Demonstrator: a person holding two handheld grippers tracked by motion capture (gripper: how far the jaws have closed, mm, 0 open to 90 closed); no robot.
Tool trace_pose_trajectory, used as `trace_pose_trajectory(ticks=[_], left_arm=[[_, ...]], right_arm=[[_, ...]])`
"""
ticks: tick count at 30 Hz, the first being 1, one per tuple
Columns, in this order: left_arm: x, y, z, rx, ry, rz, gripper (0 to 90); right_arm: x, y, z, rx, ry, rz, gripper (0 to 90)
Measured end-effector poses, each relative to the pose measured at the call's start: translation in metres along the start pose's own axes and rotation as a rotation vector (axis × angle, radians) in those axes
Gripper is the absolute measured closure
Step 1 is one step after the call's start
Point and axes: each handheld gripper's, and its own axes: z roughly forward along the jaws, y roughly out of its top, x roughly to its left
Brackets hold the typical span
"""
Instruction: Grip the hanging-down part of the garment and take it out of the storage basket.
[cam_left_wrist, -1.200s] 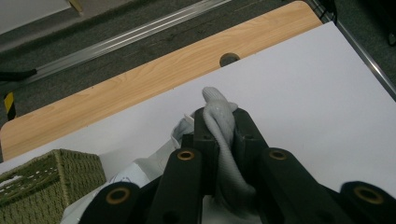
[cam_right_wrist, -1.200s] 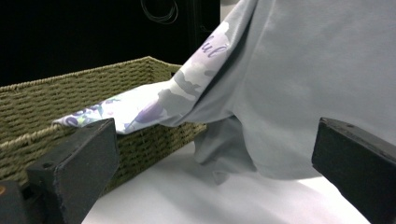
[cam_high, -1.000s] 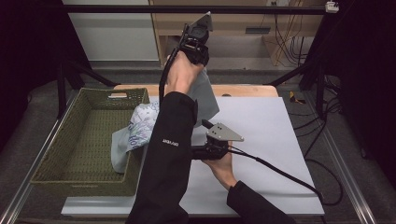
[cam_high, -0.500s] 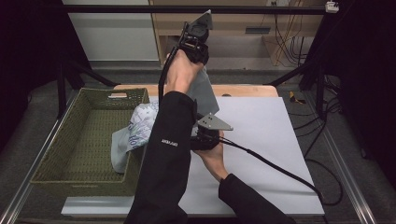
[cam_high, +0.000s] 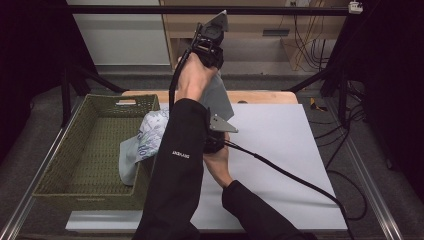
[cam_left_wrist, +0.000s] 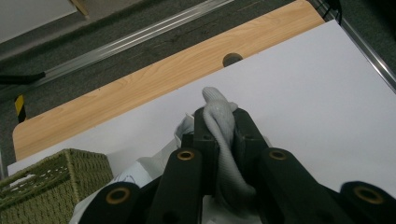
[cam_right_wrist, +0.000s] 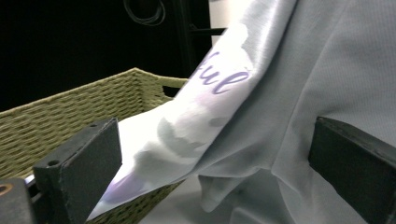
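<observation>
Left gripper view: soft grey ribbed shirt (cam_left_wrist: 223, 135), bunched, pinched between my left fingers (cam_left_wrist: 224, 128) above the white desk (cam_left_wrist: 327, 93). My right fingers (cam_right_wrist: 210, 154) gape around its printed fold beside the woven basket (cam_right_wrist: 70, 112).

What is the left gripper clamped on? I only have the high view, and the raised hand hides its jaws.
Observer: The left gripper has its jaws shut on a bunched fold of the pale grey fabric garment.
Operator: And the right gripper, down behind the black sleeve?
Observer: The right gripper has its jaws wide apart, with the garment hanging between them, not pinched.
Operator: Any marking on that cloth?
Observer: Purple cursive lettering on a white printed patch, close to the green woven basket.
</observation>
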Motion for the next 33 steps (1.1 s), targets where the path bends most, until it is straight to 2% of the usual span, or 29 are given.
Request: trace_pose_trajectory(ticks=[5,6,9,10,11,15,16,19,25,28,31,33], left_arm=[[0.000,0.001,-0.002,-0.001,0.006,-0.001,81.9],[-0.001,0.001,-0.001,-0.003,0.010,0.000,82.0],[-0.001,0.001,-0.001,0.000,0.007,-0.001,82.0],[-0.001,0.001,-0.001,0.001,0.009,0.001,81.9],[0.000,0.001,-0.002,0.008,0.012,0.005,81.9],[0.002,0.000,-0.002,0.008,0.015,0.003,81.9],[0.003,-0.001,-0.003,0.006,0.015,-0.002,81.9],[0.006,-0.003,-0.003,0.004,0.015,-0.008,81.9],[0.008,-0.003,-0.004,-0.002,0.011,-0.009,82.0],[0.007,-0.003,-0.005,-0.009,0.007,-0.004,81.9],[0.007,-0.003,-0.005,-0.014,0.005,-0.003,81.9],[0.006,-0.002,-0.006,-0.013,0.009,0.002,81.9]], right_arm=[[-0.003,0.003,0.009,0.007,-0.026,-0.030,6.5],[-0.002,0.005,0.010,0.012,-0.040,-0.018,8.3],[0.002,0.008,0.014,0.024,-0.033,-0.033,16.9],[0.003,0.009,0.015,0.024,-0.025,-0.053,21.8],[0.004,0.009,0.016,0.027,-0.036,-0.050,27.1],[0.004,0.010,0.015,0.041,-0.034,-0.048,57.2],[0.003,0.011,0.015,0.049,-0.028,-0.060,63.8],[0.002,0.011,0.015,0.055,-0.035,-0.063,79.4],[0.004,0.011,0.013,0.070,-0.043,-0.048,84.4],[0.004,0.012,0.009,0.065,-0.033,-0.068,85.1],[0.002,0.012,0.006,0.054,-0.036,-0.061,85.3],[-0.001,0.011,0.003,0.044,-0.035,-0.074,85.5]])
